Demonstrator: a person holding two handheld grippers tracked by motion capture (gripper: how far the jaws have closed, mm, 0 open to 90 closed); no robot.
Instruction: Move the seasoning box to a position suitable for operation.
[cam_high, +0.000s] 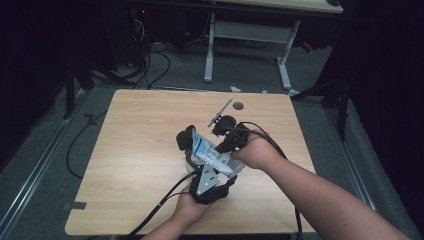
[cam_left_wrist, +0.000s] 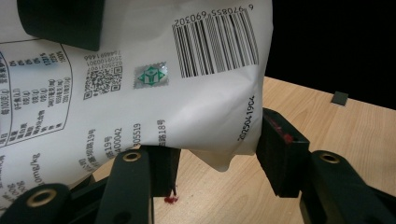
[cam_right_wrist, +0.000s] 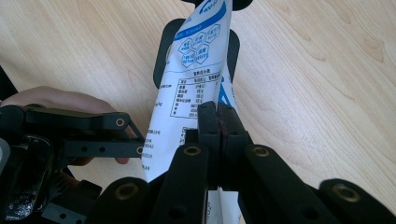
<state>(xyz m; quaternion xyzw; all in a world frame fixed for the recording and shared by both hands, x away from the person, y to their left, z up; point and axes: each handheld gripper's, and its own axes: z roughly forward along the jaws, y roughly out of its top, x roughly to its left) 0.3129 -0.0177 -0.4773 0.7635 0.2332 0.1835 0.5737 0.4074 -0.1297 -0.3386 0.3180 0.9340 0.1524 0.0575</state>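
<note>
Your right gripper (cam_right_wrist: 218, 116) is clamped on the edge of the white pouch (cam_right_wrist: 196, 88), its 2 jaws pressed together on the film. Just beside it, your left gripper (cam_left_wrist: 215, 154) straddles the pouch's lower corner; its jaws seem to rest against the bag, though the contact is hard to read. The pouch hangs above the wooden table (cam_high: 140, 150). Pull apart unevenly and the thin film could slip out or tear crookedly.
</note>
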